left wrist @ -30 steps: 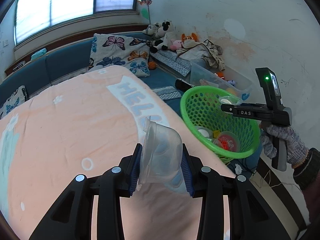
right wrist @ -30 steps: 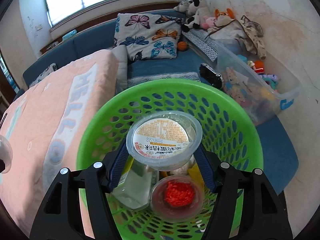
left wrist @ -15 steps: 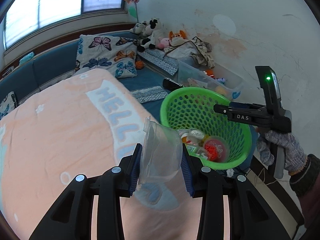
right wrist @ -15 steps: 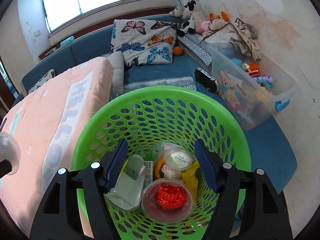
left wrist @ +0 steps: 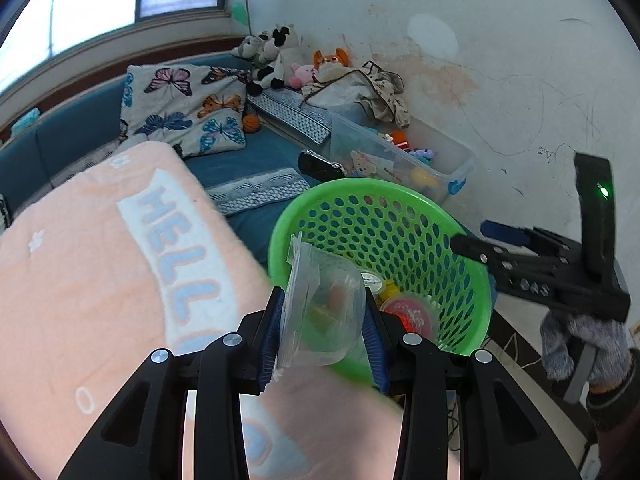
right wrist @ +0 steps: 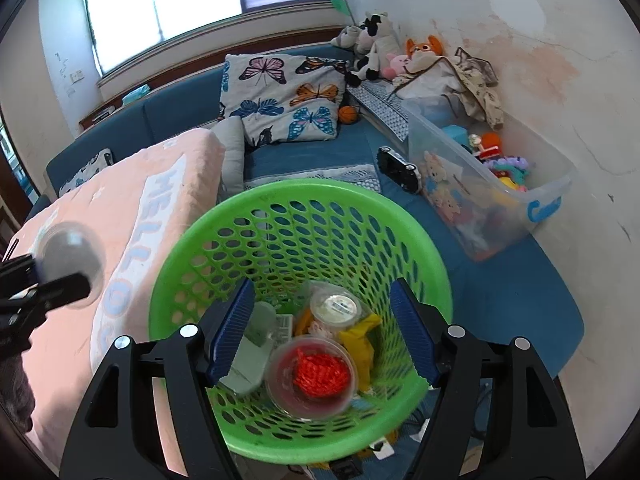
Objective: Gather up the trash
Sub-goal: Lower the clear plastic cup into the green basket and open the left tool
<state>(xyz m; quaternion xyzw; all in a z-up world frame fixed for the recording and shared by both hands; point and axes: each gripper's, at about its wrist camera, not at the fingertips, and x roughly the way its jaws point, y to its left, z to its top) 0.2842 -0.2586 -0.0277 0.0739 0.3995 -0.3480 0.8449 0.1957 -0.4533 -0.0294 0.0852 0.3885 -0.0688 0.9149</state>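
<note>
Between your left gripper's [left wrist: 323,330] blue pads sat the clear plastic cup [left wrist: 322,312], pinched across its body and lying on its side, its wide rim turned toward the peach blanket [left wrist: 100,280] and its rounded base toward the basket. That was the relation your next move hung on: the green basket [left wrist: 476,300] lay ahead and to the right of the cup, whose far side already overlapped the near rim while its rim side hung over the blanket. By my judgement, you needed a short carry forward and rightward before letting go. Your right gripper [right wrist: 322,334] hovered above the basket's mouth with its jaws spread wide and nothing between them; below it lay a lidded tub [right wrist: 335,307], a red-filled container [right wrist: 312,376] and a yellow wrapper [right wrist: 358,344].
</note>
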